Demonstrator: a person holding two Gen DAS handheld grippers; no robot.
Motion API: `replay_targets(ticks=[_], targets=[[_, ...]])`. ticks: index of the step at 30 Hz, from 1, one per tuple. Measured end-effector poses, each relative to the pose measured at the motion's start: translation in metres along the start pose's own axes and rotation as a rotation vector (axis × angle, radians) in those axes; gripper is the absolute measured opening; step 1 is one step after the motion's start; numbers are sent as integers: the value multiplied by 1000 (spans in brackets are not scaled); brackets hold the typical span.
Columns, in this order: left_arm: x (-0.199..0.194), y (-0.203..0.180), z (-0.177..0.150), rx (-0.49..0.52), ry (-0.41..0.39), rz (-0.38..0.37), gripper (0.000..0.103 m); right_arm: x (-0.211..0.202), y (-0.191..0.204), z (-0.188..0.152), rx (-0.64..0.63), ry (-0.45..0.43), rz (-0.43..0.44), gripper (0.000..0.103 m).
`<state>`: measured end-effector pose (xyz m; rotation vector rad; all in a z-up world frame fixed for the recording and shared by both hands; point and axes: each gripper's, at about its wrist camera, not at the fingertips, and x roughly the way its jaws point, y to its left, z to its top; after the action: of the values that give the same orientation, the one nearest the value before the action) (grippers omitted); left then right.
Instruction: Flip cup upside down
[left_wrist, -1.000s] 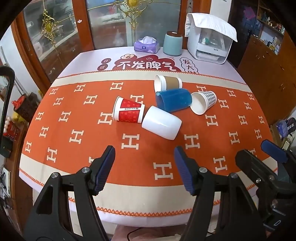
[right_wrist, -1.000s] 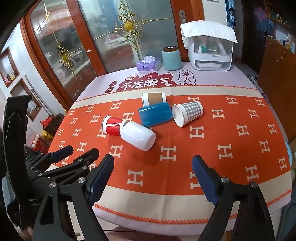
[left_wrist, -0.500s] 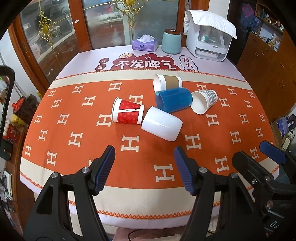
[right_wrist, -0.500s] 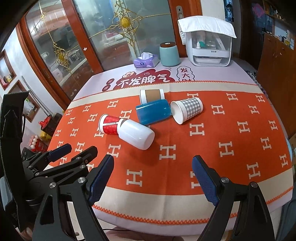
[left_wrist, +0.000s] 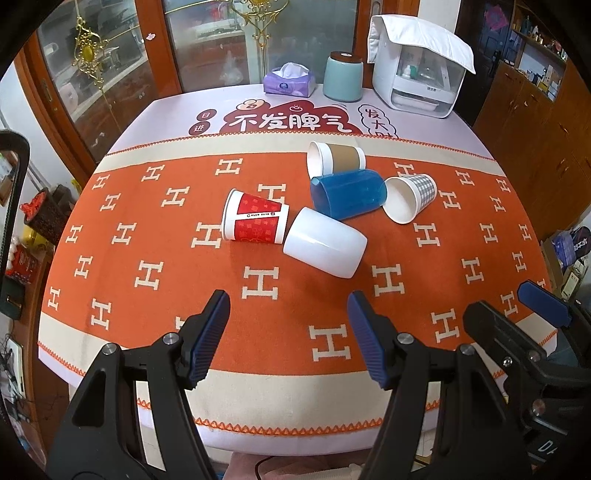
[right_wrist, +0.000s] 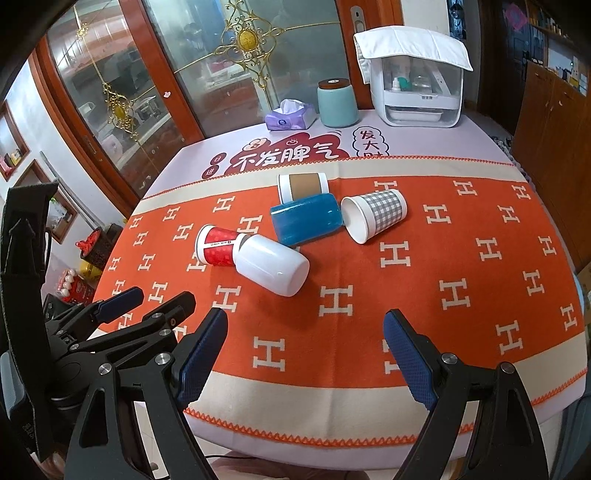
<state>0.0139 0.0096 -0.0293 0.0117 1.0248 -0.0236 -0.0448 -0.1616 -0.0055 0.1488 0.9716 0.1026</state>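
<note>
Several cups lie on their sides in a cluster on the orange cloth: a white cup (left_wrist: 325, 246) (right_wrist: 271, 264), a red paper cup (left_wrist: 255, 221) (right_wrist: 218, 245), a blue cup (left_wrist: 349, 194) (right_wrist: 306, 219), a brown-sleeved cup (left_wrist: 335, 158) (right_wrist: 303, 185) and a checked paper cup (left_wrist: 410, 197) (right_wrist: 373, 215). My left gripper (left_wrist: 288, 334) (right_wrist: 155, 299) is open and empty above the near part of the table, short of the white cup. My right gripper (right_wrist: 306, 352) (left_wrist: 517, 306) is open and empty, to the right of the left one.
At the far edge stand a purple tissue box (left_wrist: 289, 79), a teal canister (left_wrist: 343, 77) and a white appliance under a cloth (left_wrist: 419, 66). Glass cabinet doors (right_wrist: 229, 66) rise behind. The table's front edge (left_wrist: 295, 424) is just below the grippers.
Both grippers have drawn back and risen slightly, so the table looks a little farther away. The cups have not moved. Both stay open.
</note>
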Motion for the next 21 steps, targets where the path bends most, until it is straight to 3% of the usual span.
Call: replay_targets(ticks=[21], targets=[[0, -4, 3, 39, -15, 1, 64, -2, -2, 1, 37, -19, -2, 87]])
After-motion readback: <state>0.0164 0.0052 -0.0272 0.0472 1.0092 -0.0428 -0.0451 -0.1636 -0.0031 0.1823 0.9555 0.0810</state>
